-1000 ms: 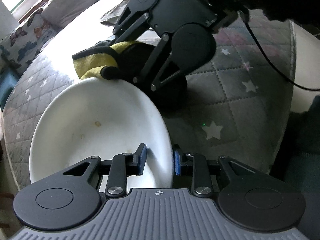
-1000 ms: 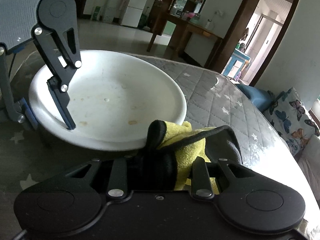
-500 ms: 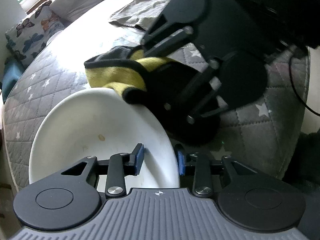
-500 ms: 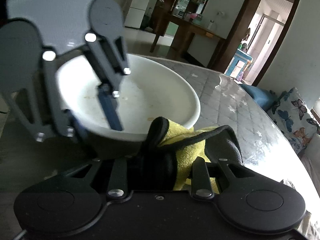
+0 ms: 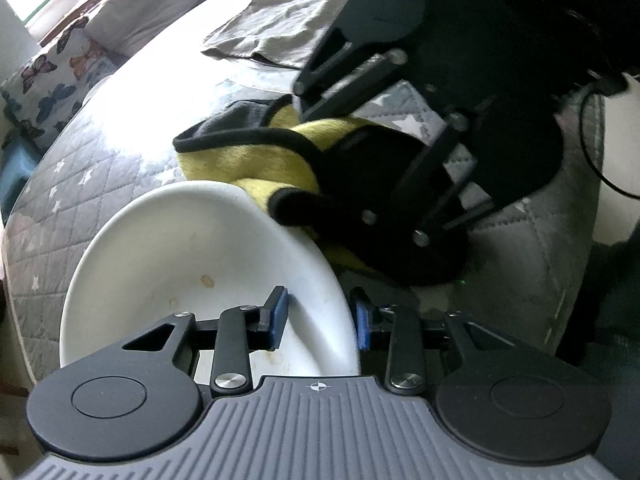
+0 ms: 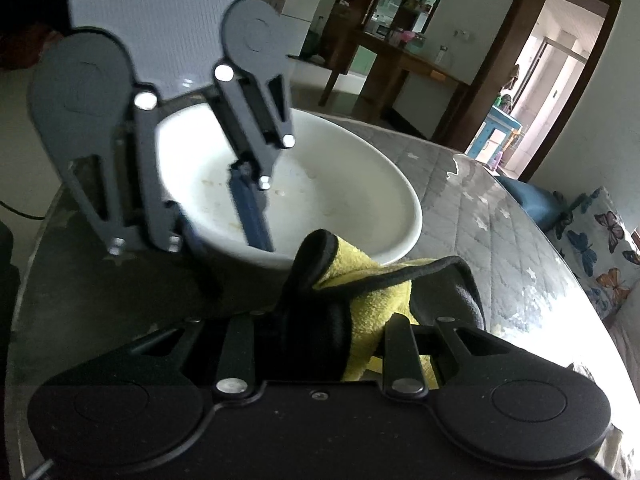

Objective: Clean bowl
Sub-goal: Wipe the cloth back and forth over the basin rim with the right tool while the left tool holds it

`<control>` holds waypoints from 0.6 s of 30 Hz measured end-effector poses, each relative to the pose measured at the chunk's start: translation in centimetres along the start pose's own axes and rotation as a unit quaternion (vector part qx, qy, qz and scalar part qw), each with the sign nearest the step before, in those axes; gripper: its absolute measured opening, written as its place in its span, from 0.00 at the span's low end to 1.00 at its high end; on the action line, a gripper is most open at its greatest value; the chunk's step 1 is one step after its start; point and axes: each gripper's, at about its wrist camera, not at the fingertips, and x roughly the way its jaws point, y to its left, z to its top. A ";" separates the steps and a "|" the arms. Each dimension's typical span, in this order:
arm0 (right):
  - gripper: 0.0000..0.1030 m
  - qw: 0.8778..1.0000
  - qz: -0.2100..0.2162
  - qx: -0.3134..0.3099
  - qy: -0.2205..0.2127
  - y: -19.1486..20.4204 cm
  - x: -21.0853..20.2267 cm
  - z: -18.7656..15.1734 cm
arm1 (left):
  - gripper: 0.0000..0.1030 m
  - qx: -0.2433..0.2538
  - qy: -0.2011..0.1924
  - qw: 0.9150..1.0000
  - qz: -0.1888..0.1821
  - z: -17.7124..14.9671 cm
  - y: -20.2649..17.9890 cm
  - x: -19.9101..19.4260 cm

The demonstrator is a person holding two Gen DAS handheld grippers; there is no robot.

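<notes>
White bowl [image 5: 192, 264] sits tilted on a round bench [image 5: 80, 168] w/ a grey quilted, star-print cover. Left gripper [image 5: 320, 320] holds the bowl by its near rim: one blue-padded finger inside the bowl, the other outside, rim wall between them, fingers narrow and clamped on it. In the right wrist view the same left gripper [image 6: 224, 220] reaches in from the far side, its blue pad lying against the bowl's inner wall. Inside of bowl [image 6: 320, 192] shows small brownish spots and smears; one spot lies just ahead of the left fingers.

Right gripper [image 6: 360, 332] holds a yellow cloth [image 6: 372, 304] w/ black edging, bunched between its fingers, fingers closed on it. Cloth sticks out ahead of the right fingers and touches the bowl's rim on the side nearest them; cannot tell if it reaches the inner surface. From the left view, the cloth [image 5: 256, 160] drapes over the far rim, beyond the left fingers, w/ the right gripper [image 5: 332, 200] above and to the right of it, slightly blurred.

Beyond the cloth, a crumpled grey fabric [image 5: 288, 28] lies on the bench. Butterfly-print cushion [image 6: 604, 248] sits off the bench, right of the right fingers. Doorway [image 6: 560, 60] and wooden furniture in the background.
</notes>
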 end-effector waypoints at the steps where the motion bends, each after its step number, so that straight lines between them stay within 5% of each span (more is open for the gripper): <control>1: 0.27 1.000 -0.001 -0.001 0.000 -0.3 0.3 0.2 | 0.32 0.004 -0.001 1.000 -0.001 -0.3 -0.1 -0.2; 18: 0.27 1.000 -0.009 -0.024 0.008 -1.6 3.9 0.8 | 0.32 0.012 -0.006 1.000 -0.014 -2.4 -1.2 -1.1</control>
